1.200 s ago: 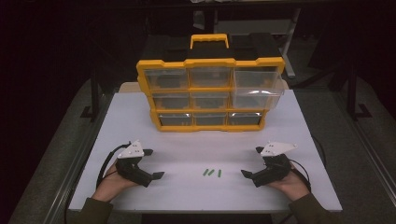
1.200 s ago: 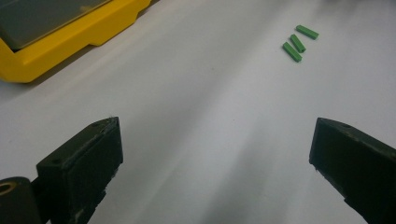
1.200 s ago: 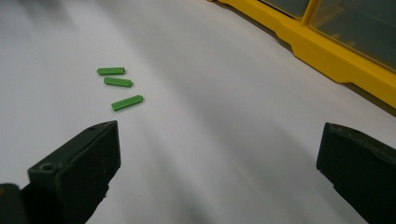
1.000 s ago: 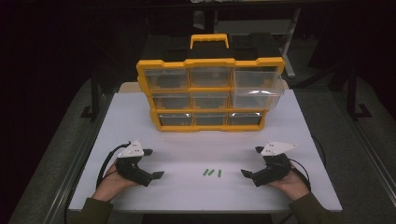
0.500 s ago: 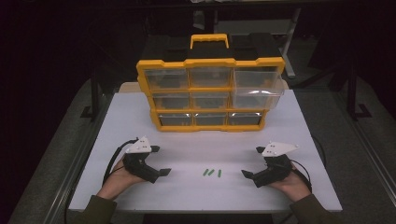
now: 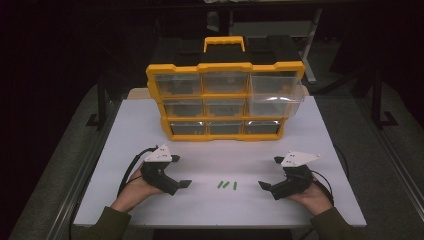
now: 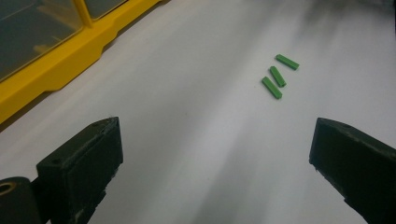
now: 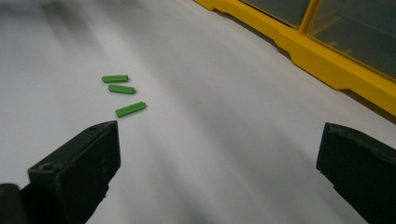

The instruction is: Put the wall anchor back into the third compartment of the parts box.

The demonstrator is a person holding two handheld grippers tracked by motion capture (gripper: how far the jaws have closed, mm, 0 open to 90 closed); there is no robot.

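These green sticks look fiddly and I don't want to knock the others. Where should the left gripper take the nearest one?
Probably across its narrow width at mid-length, from above. The nearest green stick lies flat on the table, and the left gripper is open; the middle stick lies close beside it.

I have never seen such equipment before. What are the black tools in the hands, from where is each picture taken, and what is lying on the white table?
A person sits at a white table and holds a hand tool in each hand. Each tool is a gripper with two black jaws. The left gripper and the right gripper both have their jaws wide apart and hold nothing.

The high view comes from a fixed camera above the table. The left gripper view and the right gripper view come from small cameras on the tools, looking along their own jaws.

Between the grippers lie three small green sticks, side by side, untouched. Behind them stands a yellow organizer with clear drawers and a handle on top; its upper right drawer is pulled out.
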